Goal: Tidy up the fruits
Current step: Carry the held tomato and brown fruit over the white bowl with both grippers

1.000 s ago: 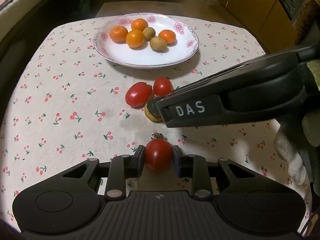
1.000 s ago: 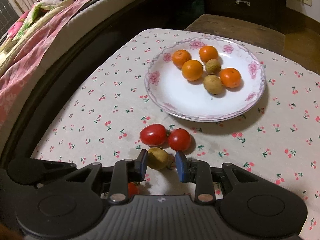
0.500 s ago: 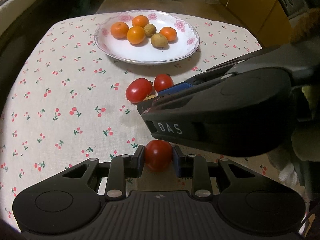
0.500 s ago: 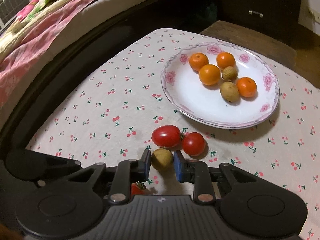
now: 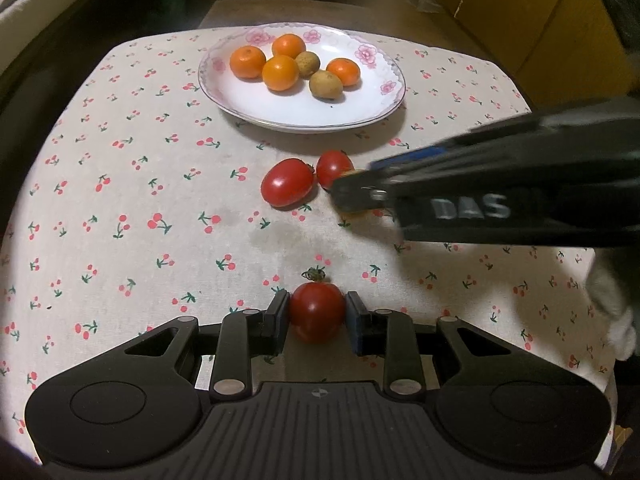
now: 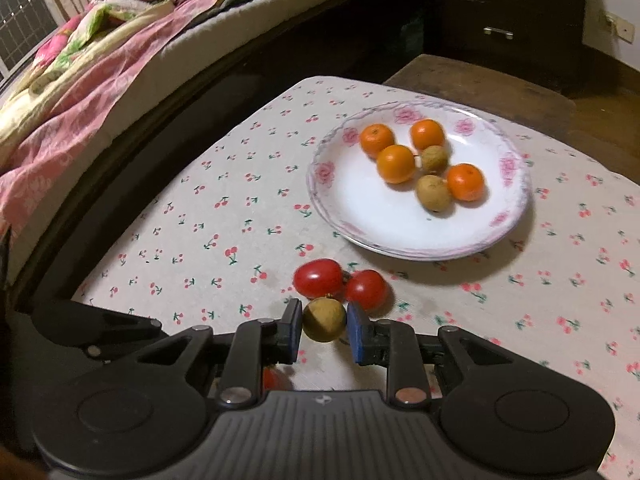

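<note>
The cherry-print cloth (image 5: 168,184) is seen to cover a rounded table; its left half lies bare, open up to the curved near-left edge. A glossy white plate (image 6: 360,216) with a pink floral rim sits at the far side, holding four smooth oranges and two dull brown round fruits. Two shiny red tomatoes (image 6: 320,278) rest touching each other just before the plate. The left gripper (image 5: 317,316) is closed on a red tomato (image 5: 317,312), pads pressed at both sides. The right gripper (image 6: 324,326) has just been closing and is clamped on a rough brown fruit (image 6: 324,319) beside the tomato pair.
</note>
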Demonstrator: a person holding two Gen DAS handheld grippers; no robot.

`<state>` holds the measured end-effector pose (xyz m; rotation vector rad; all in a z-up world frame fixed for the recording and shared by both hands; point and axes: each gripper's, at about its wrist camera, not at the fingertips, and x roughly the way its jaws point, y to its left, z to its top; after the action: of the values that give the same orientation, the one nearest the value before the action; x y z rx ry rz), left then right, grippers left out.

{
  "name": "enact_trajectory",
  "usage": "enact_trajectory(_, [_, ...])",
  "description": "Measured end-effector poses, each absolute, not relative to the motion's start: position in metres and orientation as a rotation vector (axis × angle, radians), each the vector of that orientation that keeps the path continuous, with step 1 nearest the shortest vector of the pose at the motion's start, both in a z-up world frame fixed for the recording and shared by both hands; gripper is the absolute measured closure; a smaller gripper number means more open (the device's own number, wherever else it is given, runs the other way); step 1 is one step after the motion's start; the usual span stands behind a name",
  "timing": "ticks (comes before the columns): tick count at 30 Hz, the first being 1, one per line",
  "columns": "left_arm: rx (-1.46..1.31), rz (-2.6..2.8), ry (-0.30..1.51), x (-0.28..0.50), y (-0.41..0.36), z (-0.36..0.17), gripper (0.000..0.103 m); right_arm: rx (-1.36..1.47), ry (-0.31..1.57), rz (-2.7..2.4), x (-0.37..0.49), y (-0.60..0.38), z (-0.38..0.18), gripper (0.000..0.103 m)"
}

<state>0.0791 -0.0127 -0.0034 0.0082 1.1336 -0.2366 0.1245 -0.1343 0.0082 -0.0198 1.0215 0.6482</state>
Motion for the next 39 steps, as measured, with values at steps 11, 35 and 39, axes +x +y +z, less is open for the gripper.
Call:
enact_trajectory(11, [0.025, -0.236, 1.133, 0.081, -0.019, -0.009, 0.066, -0.043, 1.045, 0.597, 0.109, -0.161, 0.002, 0.078])
enact_trajectory(35, [0.088, -0.216, 1.105, 0.081, -0.023, -0.012, 0.066, -0.034, 1.061, 0.592, 0.113, -0.166, -0.002, 0.078])
enact_trajectory(39, [0.075, -0.213, 1.109, 0.083, -0.022, -0.011, 0.066, -0.042, 1.062, 0.594, 0.112, -0.165, -0.003, 0.078])
